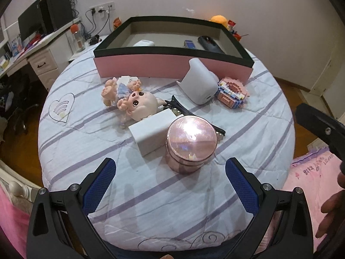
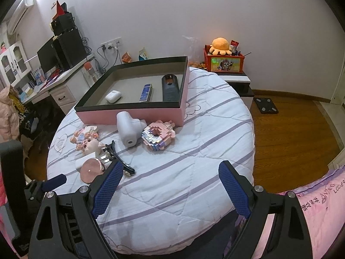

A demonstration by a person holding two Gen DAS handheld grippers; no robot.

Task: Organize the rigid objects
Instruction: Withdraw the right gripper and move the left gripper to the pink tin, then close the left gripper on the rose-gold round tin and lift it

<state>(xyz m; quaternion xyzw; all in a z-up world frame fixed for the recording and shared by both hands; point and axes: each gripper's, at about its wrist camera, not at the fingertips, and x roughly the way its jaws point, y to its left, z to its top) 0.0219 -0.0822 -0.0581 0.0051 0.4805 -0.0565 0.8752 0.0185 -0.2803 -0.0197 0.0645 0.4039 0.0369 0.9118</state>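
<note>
Bedspread (image 1: 151, 194), white with lilac stripes, fills both of my wrist views, and the things I have to sort lie scattered on the bed. My left tongs (image 1: 170, 169) stand wide apart with nothing between the blue pads; just ahead of them sits a round pink jar (image 1: 190, 143) with a shiny lid, upright and not touched by either finger. A white rectangular block (image 1: 148, 135) lies against the jar's left side. Behind these I see a doll (image 1: 131, 99) with curly hair lying on its back, and a black hair clip (image 1: 175, 105) running from beside the doll's head toward the jar. Further back lies a white device (image 1: 199, 84) with a curved handle, and at its right a pink brick-built model (image 1: 231, 95), the two nearly touching.

My right tongs (image 2: 170, 173) are also spread wide and empty, hovering over bare bedspread. Their left finger overlaps the end of the hair clip in the view; I cannot tell whether it touches.

At the far side of the bed rests a shallow pink box (image 2: 129, 114) with a dark rim. Inside it I make out a white earbud case (image 2: 113, 96), a blue rectangular item (image 2: 146, 92) and a dark remote-like device (image 2: 170, 86), side by side and apart from each other.

Beyond the bed stands a desk (image 2: 62, 79) carrying a monitor (image 2: 46, 59).
</note>
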